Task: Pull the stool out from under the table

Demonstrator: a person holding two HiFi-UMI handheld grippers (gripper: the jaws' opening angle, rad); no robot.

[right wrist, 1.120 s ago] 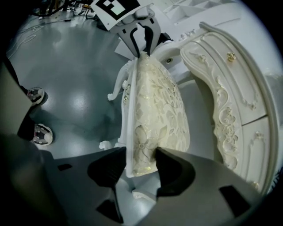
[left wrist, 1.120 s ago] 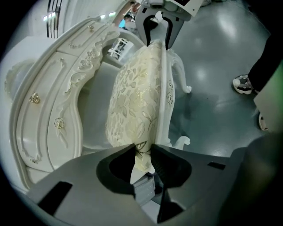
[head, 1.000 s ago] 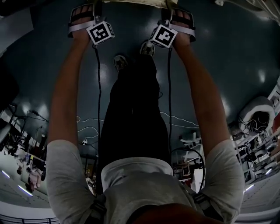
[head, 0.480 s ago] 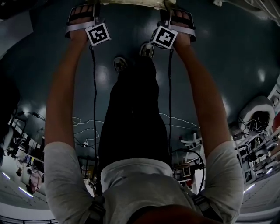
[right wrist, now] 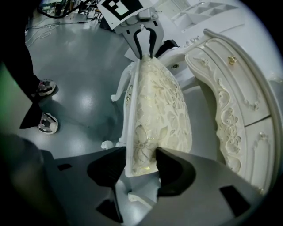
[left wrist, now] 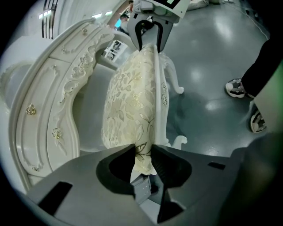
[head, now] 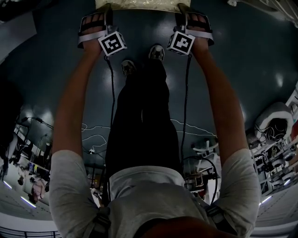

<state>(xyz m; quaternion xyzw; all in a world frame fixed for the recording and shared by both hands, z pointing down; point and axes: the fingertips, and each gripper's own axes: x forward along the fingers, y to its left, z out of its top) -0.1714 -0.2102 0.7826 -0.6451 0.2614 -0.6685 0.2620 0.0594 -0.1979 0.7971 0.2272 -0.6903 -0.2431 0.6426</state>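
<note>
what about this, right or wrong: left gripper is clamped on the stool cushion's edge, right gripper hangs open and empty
Wrong on the right gripper: the right gripper view shows it clamped on the stool cushion too. The left gripper, its jaws having just closed further, grips it.

In the head view the stool (head: 139, 3) sits at the top edge, centre. The person's shoes (head: 157, 52) are just below it on the floor (head: 251, 56), and the legs (head: 142, 121) run down mid-frame. In the left gripper view the table (left wrist: 66, 88) fills the left, the stool stands just beside it at centre, and the shoes lie at the right edge. The right gripper view shows the reverse: table right, shoes left.
</note>
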